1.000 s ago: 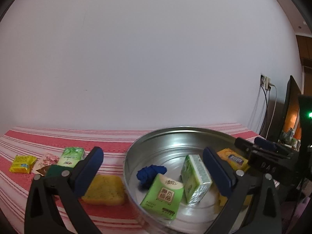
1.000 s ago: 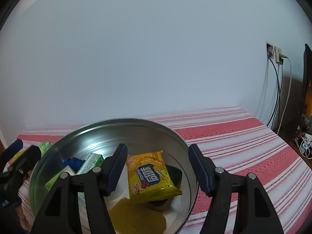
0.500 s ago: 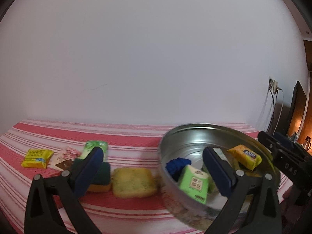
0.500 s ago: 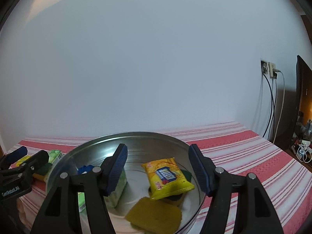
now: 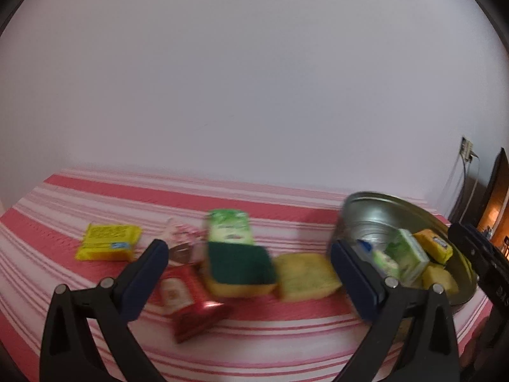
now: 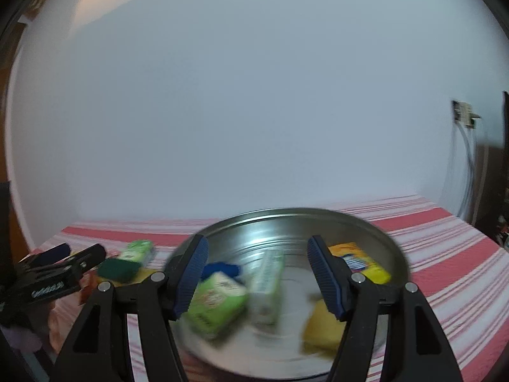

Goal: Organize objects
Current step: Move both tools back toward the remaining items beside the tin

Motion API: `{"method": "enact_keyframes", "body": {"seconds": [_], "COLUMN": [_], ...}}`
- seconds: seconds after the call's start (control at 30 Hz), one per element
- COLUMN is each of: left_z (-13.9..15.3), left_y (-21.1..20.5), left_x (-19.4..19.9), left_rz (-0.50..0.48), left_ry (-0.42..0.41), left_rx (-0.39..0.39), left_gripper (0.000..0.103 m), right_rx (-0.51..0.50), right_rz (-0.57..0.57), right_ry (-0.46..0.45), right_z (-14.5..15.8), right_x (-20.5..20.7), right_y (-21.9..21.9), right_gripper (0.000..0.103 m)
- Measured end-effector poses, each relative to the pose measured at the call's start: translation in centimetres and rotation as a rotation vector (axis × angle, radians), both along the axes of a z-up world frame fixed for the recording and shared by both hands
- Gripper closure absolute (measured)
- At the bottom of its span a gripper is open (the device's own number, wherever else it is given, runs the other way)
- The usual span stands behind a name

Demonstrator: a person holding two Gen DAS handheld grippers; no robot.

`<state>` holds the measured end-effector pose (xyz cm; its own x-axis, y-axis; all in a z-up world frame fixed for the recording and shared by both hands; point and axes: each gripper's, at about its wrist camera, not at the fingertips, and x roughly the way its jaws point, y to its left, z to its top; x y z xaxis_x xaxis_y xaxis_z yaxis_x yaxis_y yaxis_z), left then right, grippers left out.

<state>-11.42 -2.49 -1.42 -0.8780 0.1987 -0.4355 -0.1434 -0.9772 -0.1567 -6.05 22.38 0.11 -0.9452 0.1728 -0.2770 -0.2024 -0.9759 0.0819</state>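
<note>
We find the round basin [image 6: 366, 226] to be bare metal, its inner wall bright and faintly ribbed. The striped cloth [image 5: 95, 197] is woven, matt and lightly textured. We note glossy plastic film on the yellow snack packet [image 5: 108, 242] and a shiny foil look on the red packet [image 5: 191, 299]. The scouring sponge [image 5: 240, 264] shows a coarse dark green pad over yellow foam; the yellow sponge [image 5: 305, 275] beside it looks porous and matt. The green cartons [image 6: 216, 302] appear to be printed card. Both grippers have matt black plastic arms and ribbed blue pads [image 6: 324, 270].
</note>
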Motion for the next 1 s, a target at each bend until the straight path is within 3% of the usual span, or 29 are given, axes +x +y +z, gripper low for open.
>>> {"method": "enact_keyframes", "body": {"seconds": [0.3, 0.6, 0.77, 0.87, 1.0], "left_z": [-2.0, -4.3, -4.8, -5.4, -5.3], "left_y": [-5.0, -6.4, -5.5, -5.9, -7.3], "left_x": [-1.9, -4.5, -5.9, -6.5, -6.5], "left_rz": [-0.006, 0.020, 0.026, 0.005, 0.010], "left_ry": [-0.204, -0.378, -0.401, -0.444, -0.437], "left_rx": [-0.030, -0.035, -0.067, -0.038, -0.088], "left_gripper": [0.000, 0.000, 0.000, 0.000, 0.000], "right_rx": [-0.009, -0.037, -0.081, -0.080, -0.083], "right_rz": [0.141, 0.306, 0.347, 0.361, 0.371], "right_ry": [-0.075, -0.182, -0.235, -0.255, -0.279], "right_z": [-0.6, -1.5, -1.9, -2.2, -2.6], "right_x": [-1.7, -3.6, -5.3, -5.7, -6.6], "right_y": [-5.4, -9.6, -10.1, -10.4, -10.6], "right_gripper": [0.036, 0.036, 0.036, 0.036, 0.036]}}
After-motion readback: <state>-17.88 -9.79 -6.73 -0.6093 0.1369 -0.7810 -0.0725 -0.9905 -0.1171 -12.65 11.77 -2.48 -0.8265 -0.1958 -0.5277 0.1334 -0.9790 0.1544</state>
